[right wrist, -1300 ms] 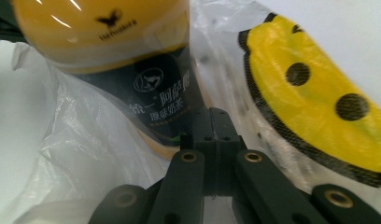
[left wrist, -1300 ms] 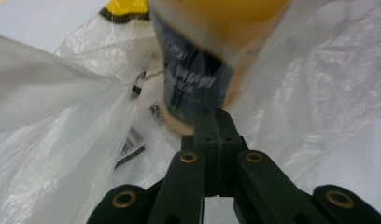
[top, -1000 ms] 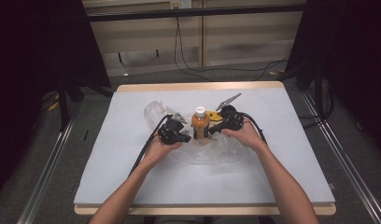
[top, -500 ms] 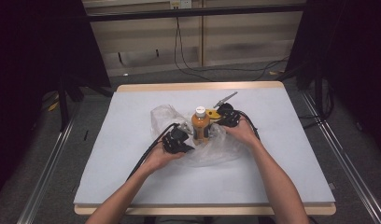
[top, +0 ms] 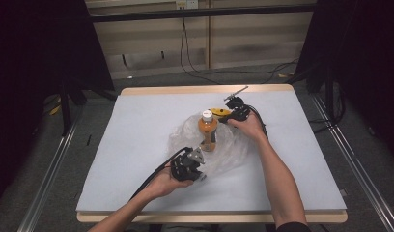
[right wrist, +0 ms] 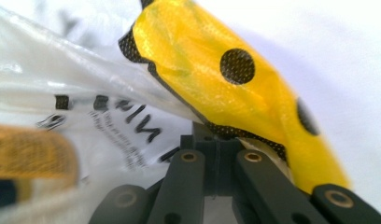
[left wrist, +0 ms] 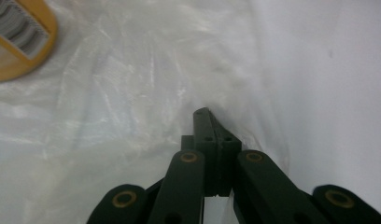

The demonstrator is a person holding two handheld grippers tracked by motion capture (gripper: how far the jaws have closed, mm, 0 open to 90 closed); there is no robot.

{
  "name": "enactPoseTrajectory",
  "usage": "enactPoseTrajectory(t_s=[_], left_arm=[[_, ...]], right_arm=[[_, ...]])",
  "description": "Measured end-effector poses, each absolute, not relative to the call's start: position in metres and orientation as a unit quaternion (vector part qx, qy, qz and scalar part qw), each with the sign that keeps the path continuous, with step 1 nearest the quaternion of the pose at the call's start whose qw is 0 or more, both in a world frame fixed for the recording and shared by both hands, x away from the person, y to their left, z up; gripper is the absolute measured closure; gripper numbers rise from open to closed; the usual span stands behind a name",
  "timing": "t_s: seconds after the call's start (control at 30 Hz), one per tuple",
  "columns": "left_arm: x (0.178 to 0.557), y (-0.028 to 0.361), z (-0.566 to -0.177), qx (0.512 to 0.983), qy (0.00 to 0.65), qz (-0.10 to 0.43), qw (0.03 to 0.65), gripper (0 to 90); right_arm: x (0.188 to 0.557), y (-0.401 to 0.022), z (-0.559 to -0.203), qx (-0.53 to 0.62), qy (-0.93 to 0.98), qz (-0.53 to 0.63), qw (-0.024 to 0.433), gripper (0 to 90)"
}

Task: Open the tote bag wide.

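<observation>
The black tongs (left wrist: 211, 122) rise from the bottom edge with their jaws pressed together, the tips pinching a fold of the clear plastic bag (left wrist: 123, 93). The crinkled bag spreads across the white counter (left wrist: 328, 70). At the upper left corner sits part of an orange bottle (left wrist: 20, 42), seen through the plastic.

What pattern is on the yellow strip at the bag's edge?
Black dots on yellow, with a black mesh border; the yellow strip shows best in the right gripper view.
</observation>
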State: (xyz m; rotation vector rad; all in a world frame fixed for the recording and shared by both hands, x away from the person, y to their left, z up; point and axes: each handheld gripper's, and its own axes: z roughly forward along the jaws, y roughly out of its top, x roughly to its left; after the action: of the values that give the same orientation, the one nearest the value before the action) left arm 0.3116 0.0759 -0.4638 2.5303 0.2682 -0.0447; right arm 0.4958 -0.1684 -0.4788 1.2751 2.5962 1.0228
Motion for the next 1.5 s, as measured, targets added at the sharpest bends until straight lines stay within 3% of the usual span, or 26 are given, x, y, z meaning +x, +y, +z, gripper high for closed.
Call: enactPoseTrajectory(t_s=[0.43,0.83,1.27,1.5], left_arm=[[0.28,0.09,-0.465,0.946,0.09,-0.032,0.311,90.0],[0.276,0.096,-0.466,0.942,0.093,-0.053,0.317,90.0],[0.314,0.111,-0.407,0.899,0.131,-0.006,0.419,90.0],[0.357,0.093,-0.418,0.908,0.156,0.029,0.387,90.0]], right_arm=[[0.516,-0.171,-0.479,0.464,0.821,0.314,0.109,90.0],[0.525,-0.168,-0.478,0.484,0.814,0.292,0.132,90.0],[0.461,-0.177,-0.428,0.391,0.811,0.423,0.099,90.0],[0.435,-0.159,-0.432,0.359,0.84,0.399,0.085,90.0]])
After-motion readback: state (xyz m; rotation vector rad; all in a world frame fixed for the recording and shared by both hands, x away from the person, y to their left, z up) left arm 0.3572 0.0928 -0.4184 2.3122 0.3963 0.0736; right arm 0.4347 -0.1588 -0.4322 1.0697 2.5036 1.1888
